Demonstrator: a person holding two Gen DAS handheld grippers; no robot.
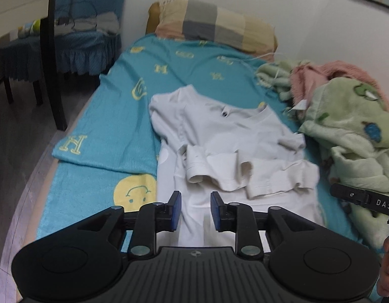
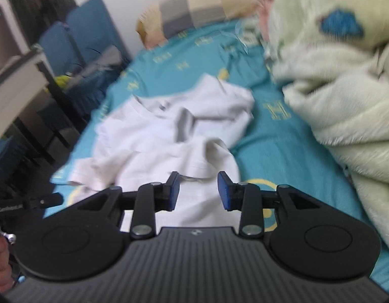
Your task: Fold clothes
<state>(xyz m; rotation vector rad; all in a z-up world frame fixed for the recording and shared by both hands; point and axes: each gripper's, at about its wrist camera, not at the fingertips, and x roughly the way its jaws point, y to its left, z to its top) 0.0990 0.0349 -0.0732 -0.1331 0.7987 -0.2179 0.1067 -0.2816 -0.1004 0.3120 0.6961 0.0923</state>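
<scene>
shirt: a white long-sleeved top (image 1: 227,136) is laid flat on the bed (image 1: 98,131), collar toward the pillow (image 1: 214,22), so it's spread out ready for folding.
sleeves: both are drawn in across the chest, which looks like the first fold already made.
left tool (image 1: 195,208): jaws partly parted, nothing gripped, hung over the lower hem.
right tool (image 2: 198,189): also partly parted and empty, above the near edge of the shirt.
why clear: probably lifted off so the cloth isn't dragged.
blanket (image 1: 351,136): a fluffy green heap is bunched along the wall side, kept off the shirt.
hard to see: the hem is hidden behind the tools, and the right view is blurred, so the creases can't be judged well.
</scene>
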